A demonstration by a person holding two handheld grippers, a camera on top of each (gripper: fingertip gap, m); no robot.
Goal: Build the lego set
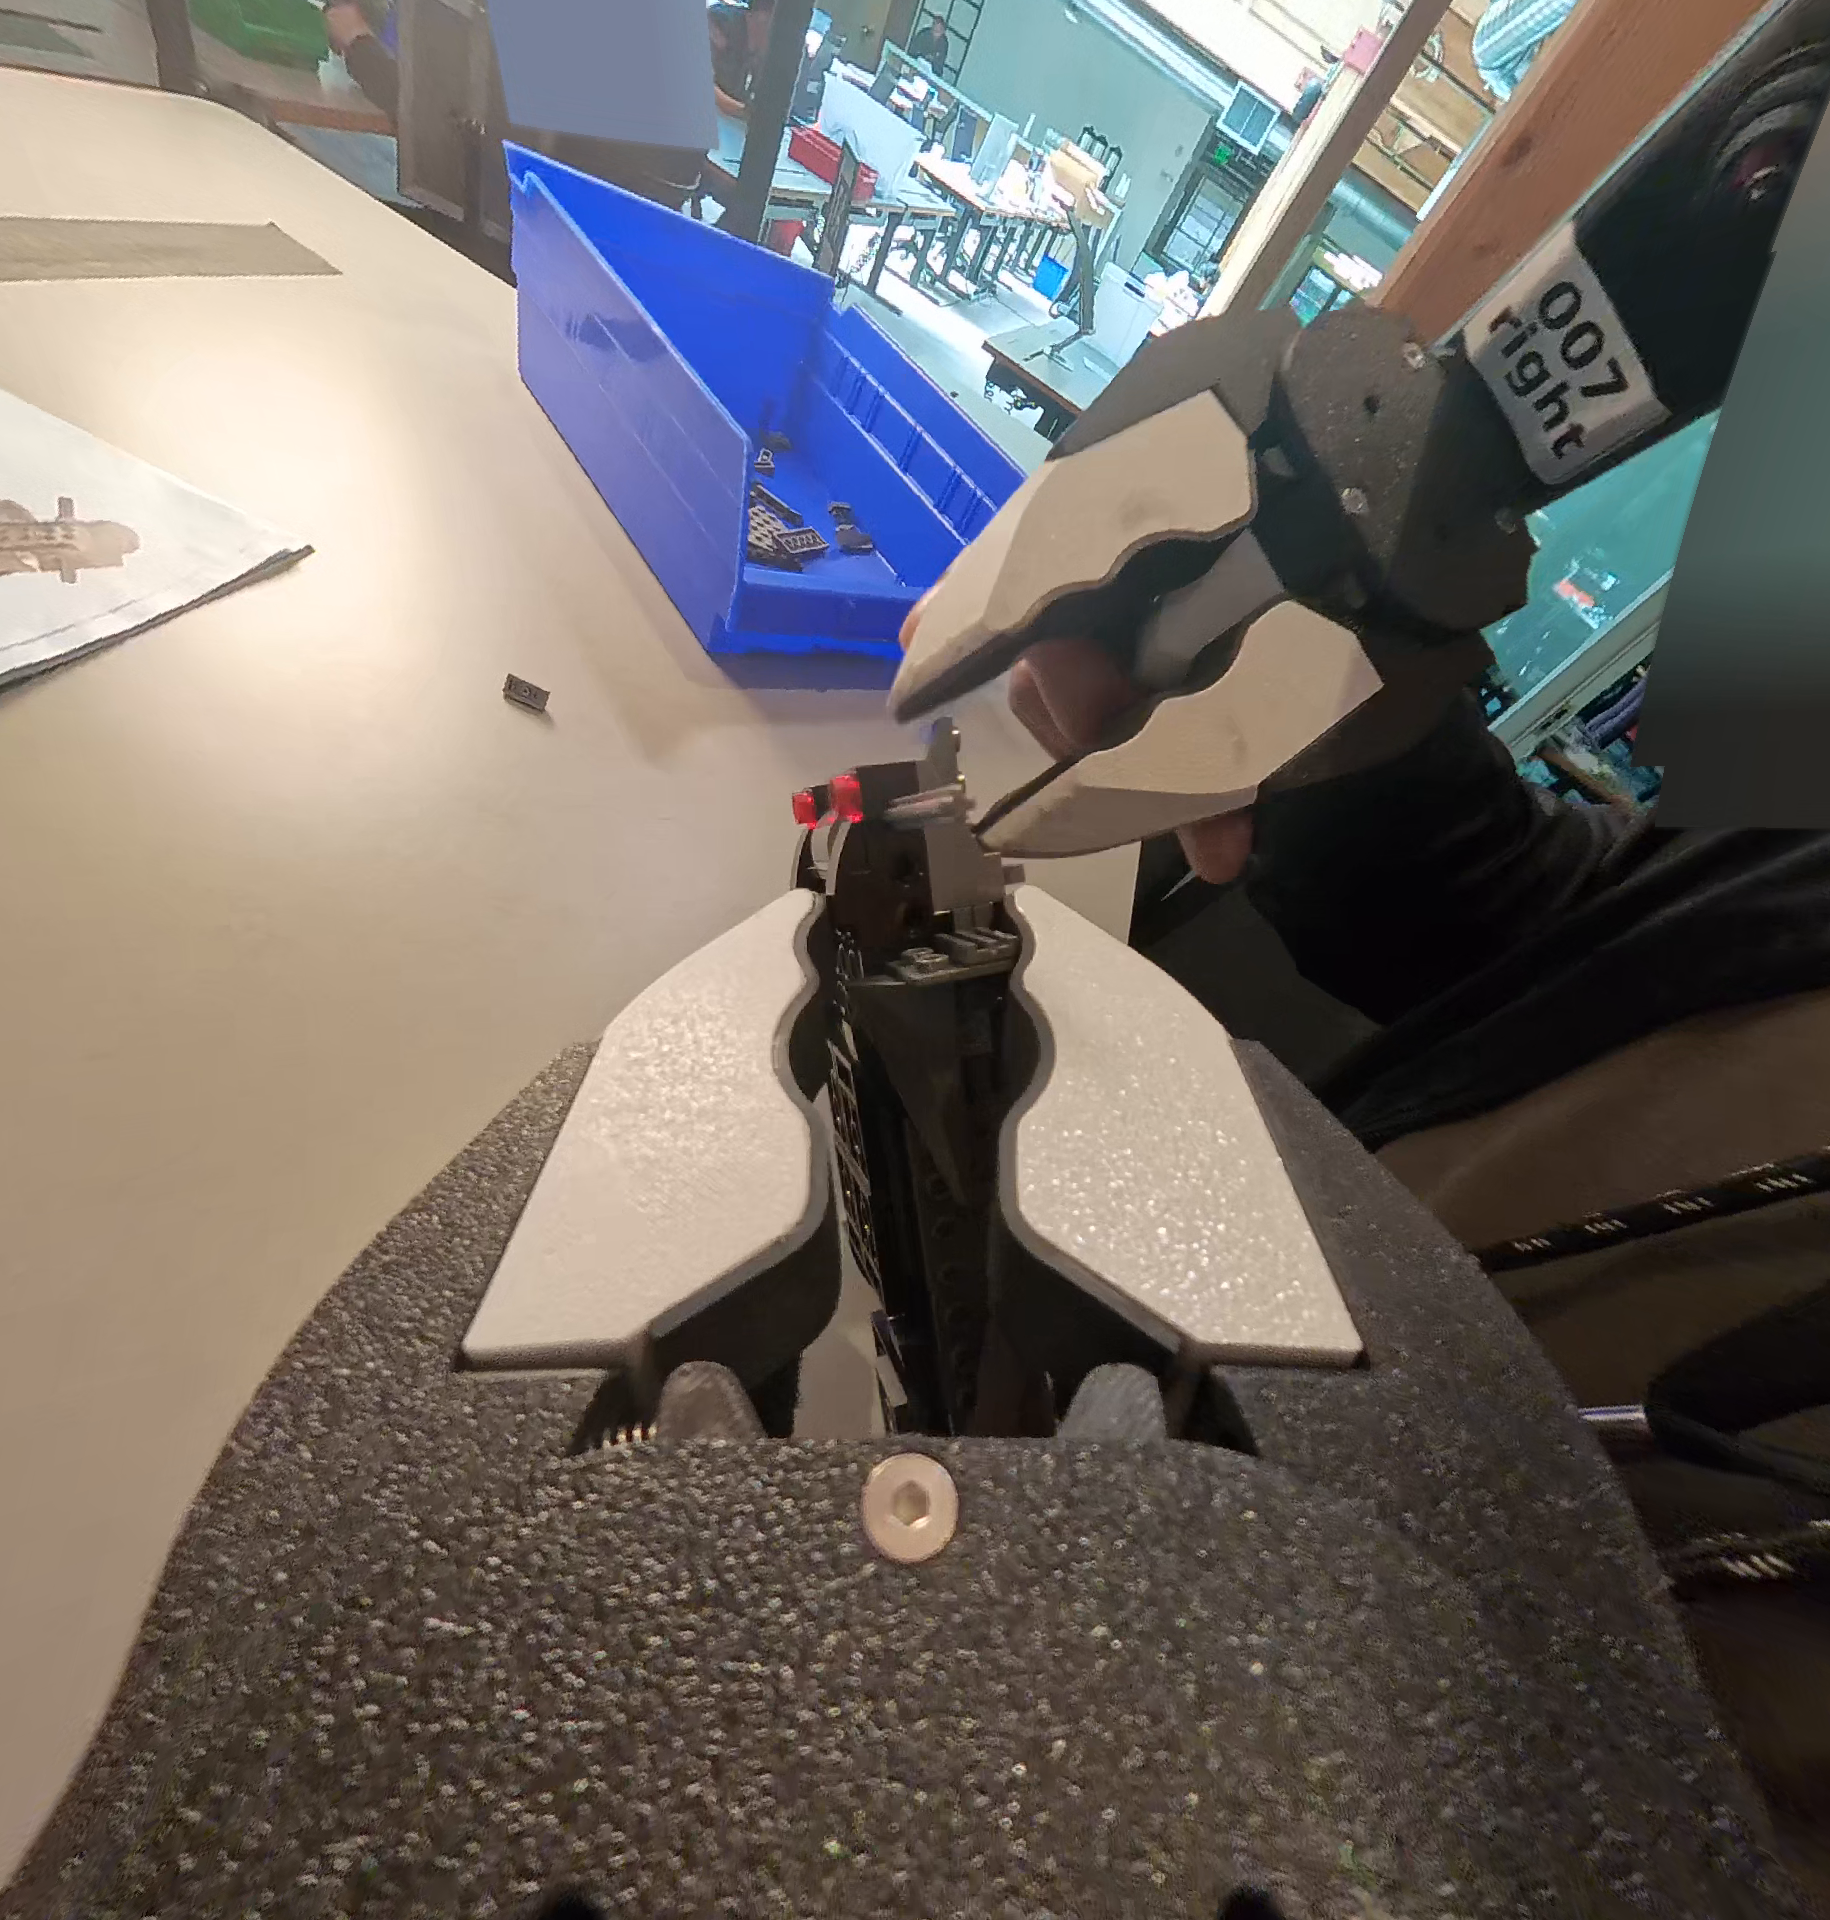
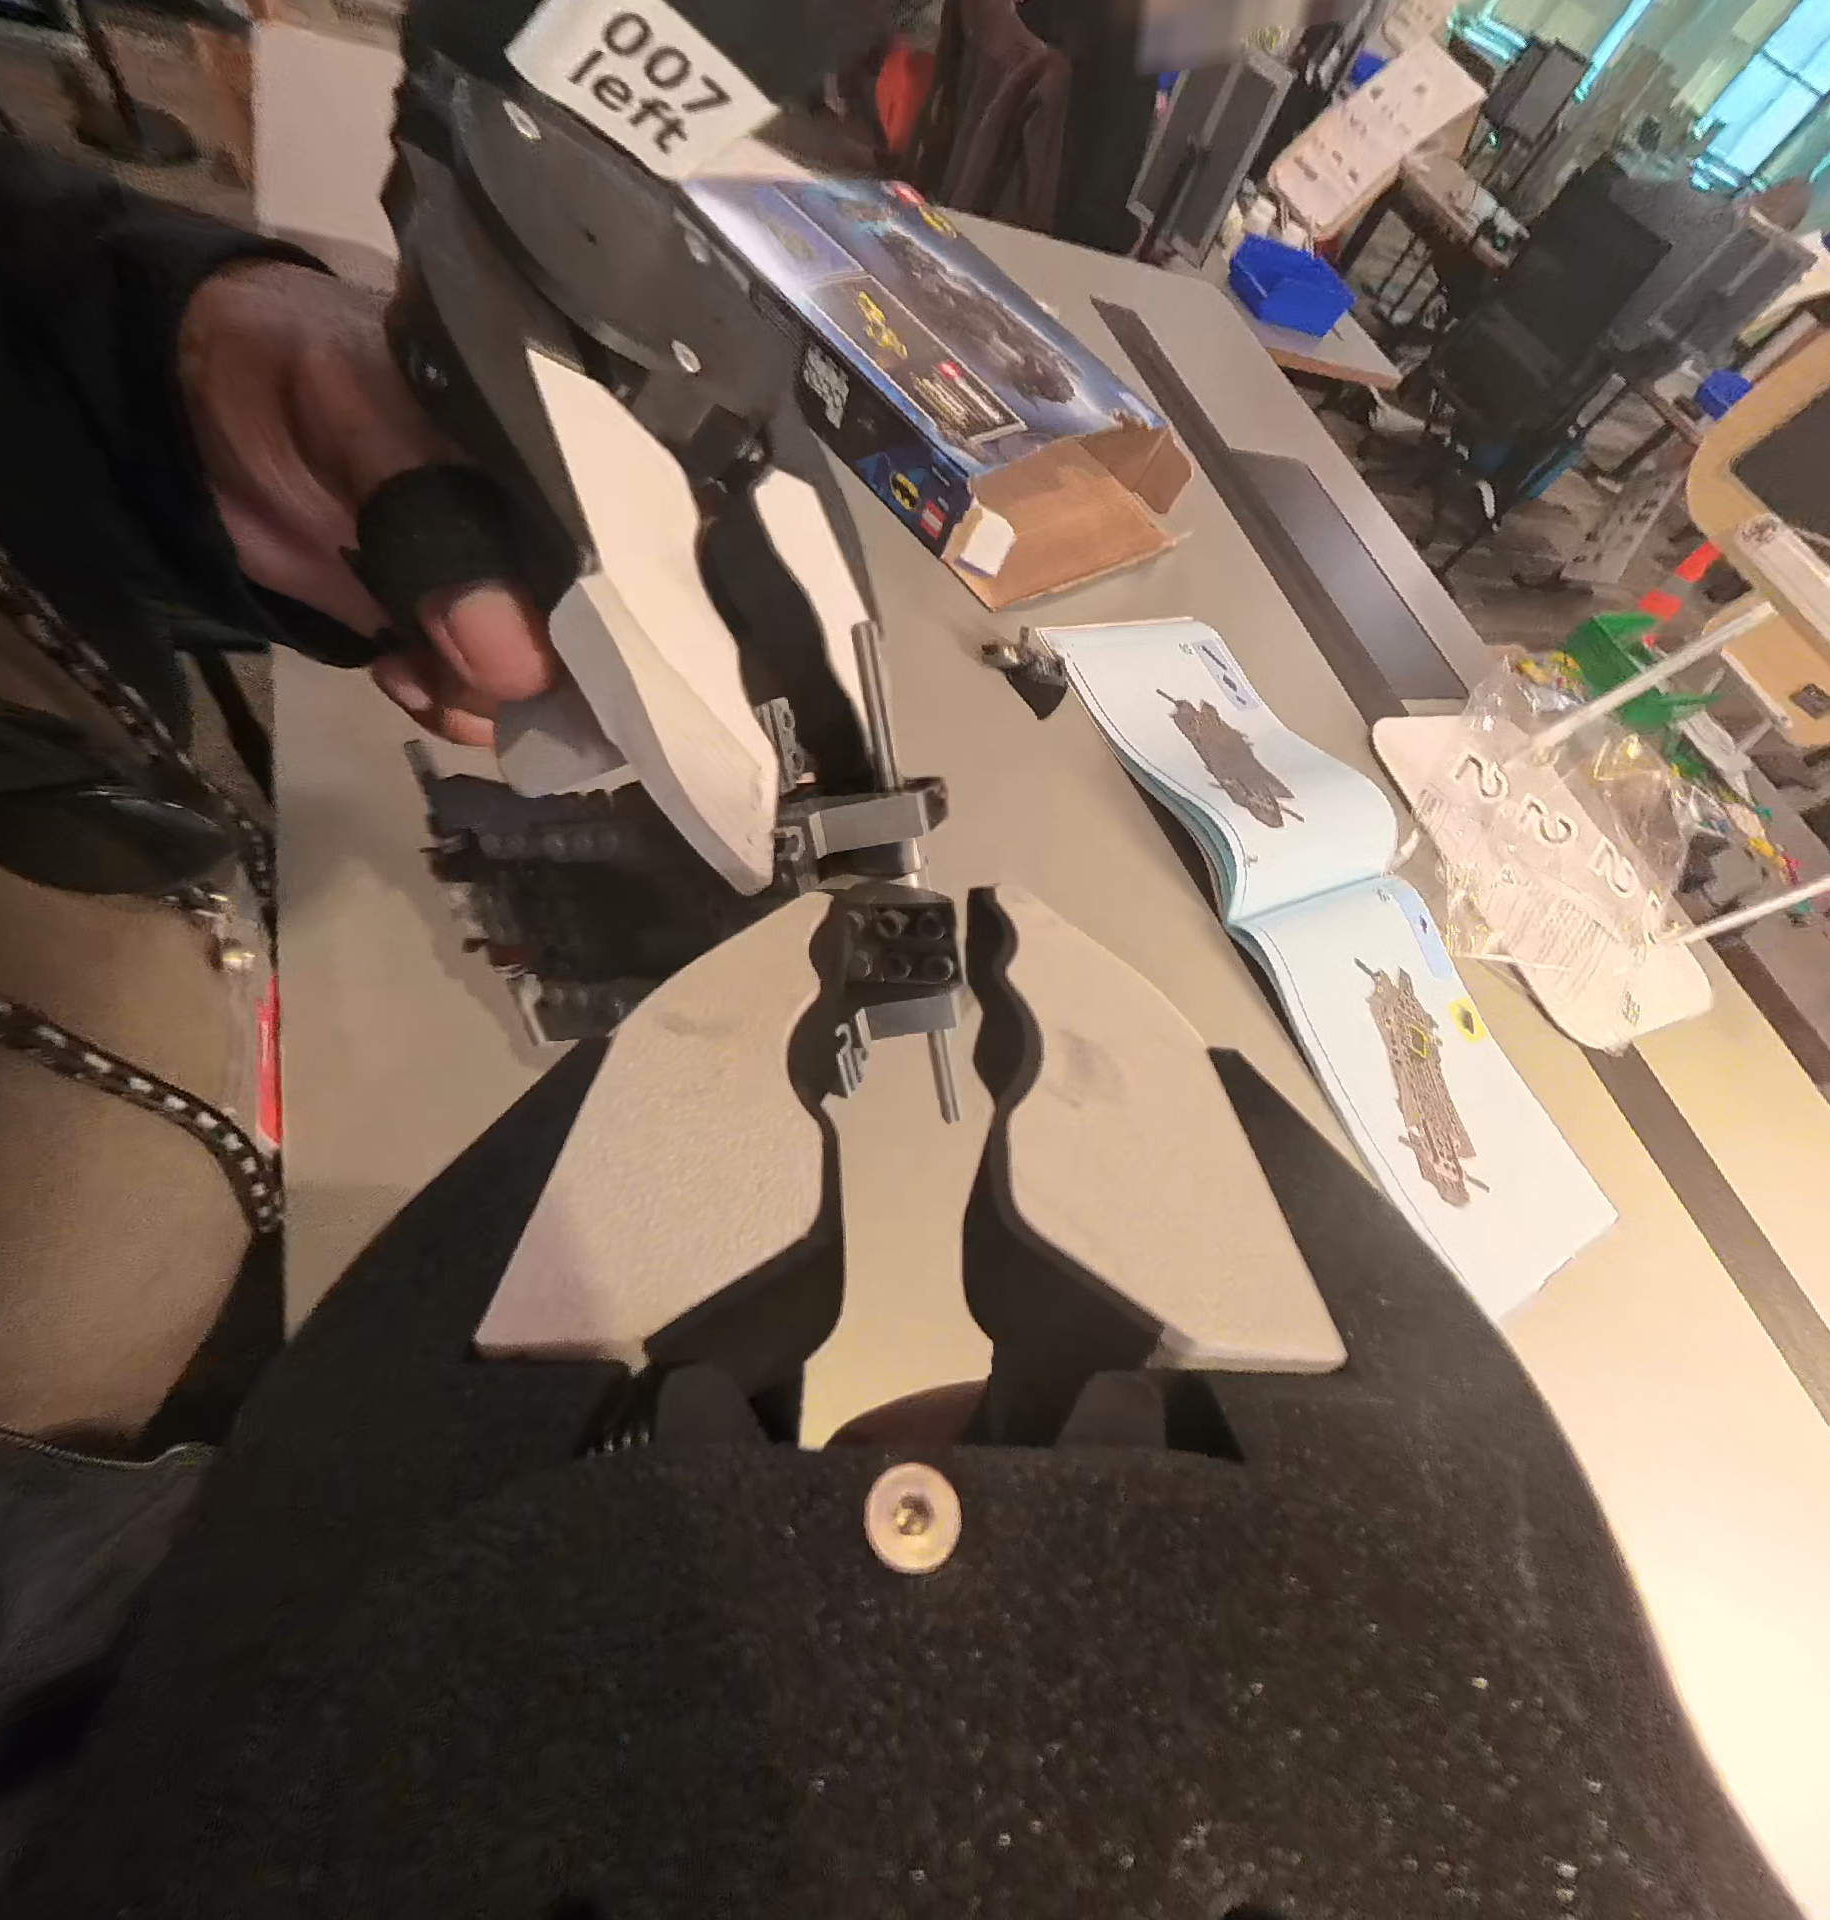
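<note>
Left wrist view: the left gripper clamps a long dark brick-built model, its pale fingers pressed to both sides; two translucent red studs cap the model's far end. The right gripper, held in a person's hand, reaches in from the right with its jaws parted around a grey upright piece on top of the model, the lower fingertip touching it. Behind, a blue plastic bin with a few dark bricks sits on the pale table, a small loose dark piece just before it.

Right wrist view: the right gripper is narrowly parted; a dark studded block on a thin metal axle stands between the fingers, with a gap showing on the right-hand side. The left gripper holds the model from upper left. An open instruction booklet, a set box and a clear parts bag lie on the table.
</note>
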